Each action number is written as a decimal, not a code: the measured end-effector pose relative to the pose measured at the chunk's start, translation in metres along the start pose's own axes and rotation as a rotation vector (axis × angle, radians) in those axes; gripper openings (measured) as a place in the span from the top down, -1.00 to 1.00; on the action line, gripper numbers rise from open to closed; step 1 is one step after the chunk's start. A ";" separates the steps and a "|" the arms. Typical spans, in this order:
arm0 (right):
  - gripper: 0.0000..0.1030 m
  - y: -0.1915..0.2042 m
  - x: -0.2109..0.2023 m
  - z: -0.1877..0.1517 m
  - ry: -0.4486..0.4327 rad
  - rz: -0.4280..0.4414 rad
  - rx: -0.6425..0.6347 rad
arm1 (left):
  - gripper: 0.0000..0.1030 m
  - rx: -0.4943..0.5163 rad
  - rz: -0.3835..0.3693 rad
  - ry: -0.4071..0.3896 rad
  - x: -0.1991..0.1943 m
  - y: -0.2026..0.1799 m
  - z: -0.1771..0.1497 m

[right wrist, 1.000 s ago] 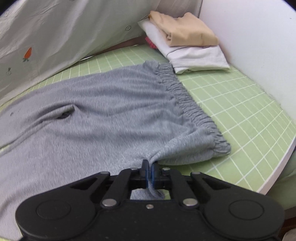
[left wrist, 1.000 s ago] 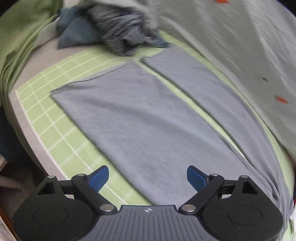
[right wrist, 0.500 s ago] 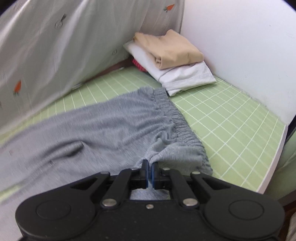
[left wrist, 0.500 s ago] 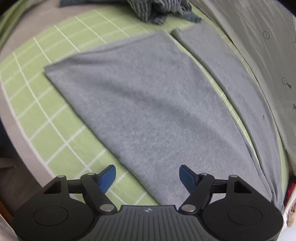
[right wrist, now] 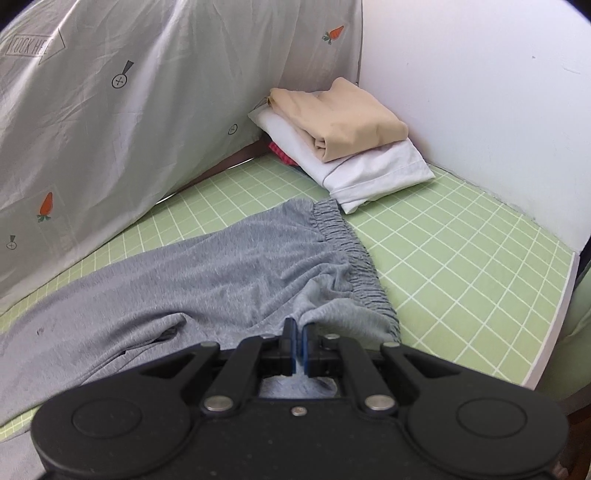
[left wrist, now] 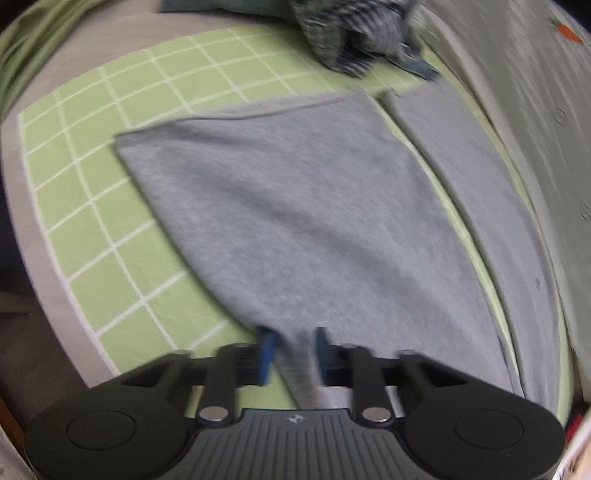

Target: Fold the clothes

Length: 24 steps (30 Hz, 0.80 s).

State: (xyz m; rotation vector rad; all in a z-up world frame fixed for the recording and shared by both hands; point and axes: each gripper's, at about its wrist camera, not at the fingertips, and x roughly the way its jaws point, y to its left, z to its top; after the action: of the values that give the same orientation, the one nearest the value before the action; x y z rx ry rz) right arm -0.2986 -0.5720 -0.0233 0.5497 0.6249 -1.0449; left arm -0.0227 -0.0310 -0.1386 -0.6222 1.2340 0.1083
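Grey sweatpants (left wrist: 295, 214) lie spread on a green grid mat (left wrist: 110, 236), the two legs side by side in the left wrist view. My left gripper (left wrist: 291, 354) has its blue pads nearly closed around a fold of the near leg's edge. In the right wrist view the elastic waistband (right wrist: 354, 251) is bunched and lifted slightly. My right gripper (right wrist: 295, 347) is shut on the sweatpants fabric near the waistband.
A folded stack of beige and white clothes (right wrist: 343, 136) sits in the far corner by the white wall (right wrist: 480, 74). A grey carrot-print sheet (right wrist: 110, 110) hangs along the back. A dark unfolded pile (left wrist: 351, 33) lies beyond the leg ends. The mat edge (right wrist: 554, 314) is at right.
My left gripper dropped to the leg's near edge and its jaws closed from wide open onto the fabric. My right gripper lifted and pulled the waistband, bunching it more.
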 end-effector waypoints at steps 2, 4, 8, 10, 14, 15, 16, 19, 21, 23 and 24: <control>0.93 -0.004 -0.001 0.001 -0.004 0.013 0.006 | 0.96 -0.041 -0.014 -0.019 -0.003 0.004 0.001; 0.93 -0.010 -0.003 0.001 -0.008 0.027 0.022 | 0.98 -0.082 -0.028 -0.038 -0.007 0.008 0.001; 0.93 -0.021 -0.012 0.003 -0.033 0.068 0.069 | 0.99 -0.120 -0.065 -0.103 -0.024 0.007 0.004; 0.93 -0.025 -0.018 0.005 -0.055 0.089 0.074 | 0.99 -0.085 -0.083 -0.163 -0.041 -0.004 0.006; 0.93 -0.032 -0.025 0.011 -0.095 0.132 0.093 | 1.00 -0.041 -0.107 -0.259 -0.068 -0.028 0.010; 0.93 -0.033 -0.025 0.013 -0.103 0.143 0.103 | 1.00 -0.037 -0.108 -0.277 -0.072 -0.035 0.011; 0.93 -0.036 -0.025 0.015 -0.108 0.155 0.115 | 1.00 -0.033 -0.109 -0.295 -0.075 -0.041 0.012; 0.93 -0.036 -0.021 0.024 -0.123 0.184 0.132 | 1.00 -0.018 -0.121 -0.344 -0.084 -0.060 0.017; 0.93 -0.033 -0.018 0.032 -0.136 0.199 0.127 | 1.00 -0.005 -0.135 -0.373 -0.090 -0.073 0.021; 0.93 -0.029 -0.017 0.041 -0.153 0.214 0.122 | 1.00 0.010 -0.146 -0.408 -0.097 -0.091 0.028; 0.93 -0.027 -0.017 0.046 -0.163 0.224 0.123 | 1.00 0.019 -0.152 -0.426 -0.101 -0.100 0.031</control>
State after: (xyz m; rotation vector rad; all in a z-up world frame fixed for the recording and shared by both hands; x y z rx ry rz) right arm -0.3199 -0.6041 0.0175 0.6199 0.3483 -0.9088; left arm 0.0089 -0.0732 -0.0026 -0.6354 0.7734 0.0962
